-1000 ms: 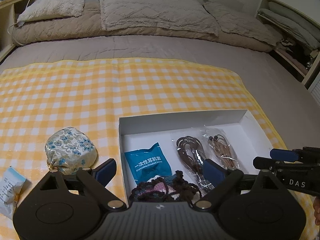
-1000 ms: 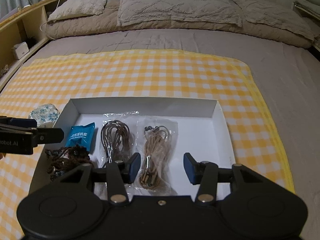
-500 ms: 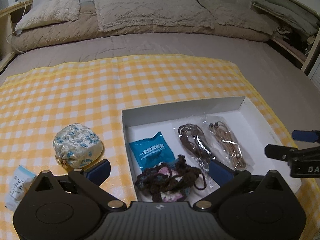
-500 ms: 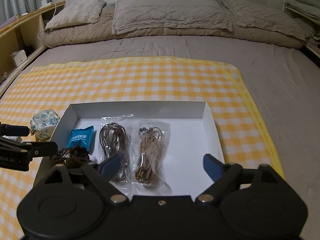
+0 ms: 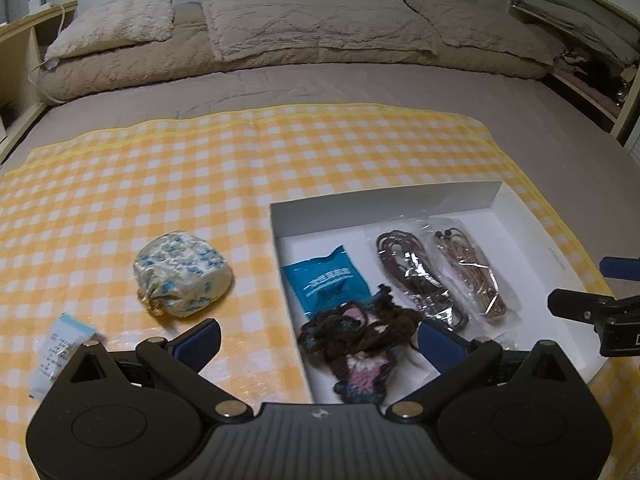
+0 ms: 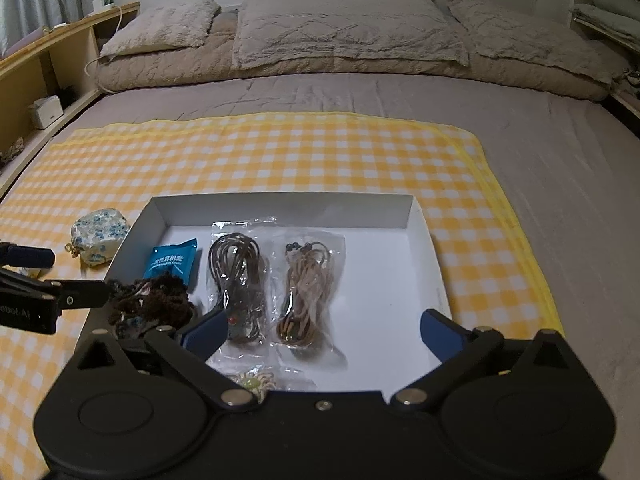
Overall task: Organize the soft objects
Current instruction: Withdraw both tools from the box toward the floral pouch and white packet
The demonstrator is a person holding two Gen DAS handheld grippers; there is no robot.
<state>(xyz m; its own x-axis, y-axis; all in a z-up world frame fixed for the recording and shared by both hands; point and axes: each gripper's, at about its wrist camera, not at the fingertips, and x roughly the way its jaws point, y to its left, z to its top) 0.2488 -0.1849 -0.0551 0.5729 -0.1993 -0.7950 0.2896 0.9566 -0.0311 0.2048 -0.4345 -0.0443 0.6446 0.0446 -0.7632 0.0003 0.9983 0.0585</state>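
Yellow checked cloth (image 5: 168,184) is covering the bed, bearing a white box (image 5: 384,204). Both the left gripper (image 5: 318,334) and right gripper (image 6: 320,326) are hanging spread and empty. Crocheted piece (image 5: 356,336) is lying inside the box; floral pouch (image 5: 182,272) and paper packet (image 5: 58,348) are waiting outside, likely next for boxing.

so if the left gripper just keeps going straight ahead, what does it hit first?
Likely the dark crocheted piece in the white box, lying between the open left gripper fingers; depth is unclear.
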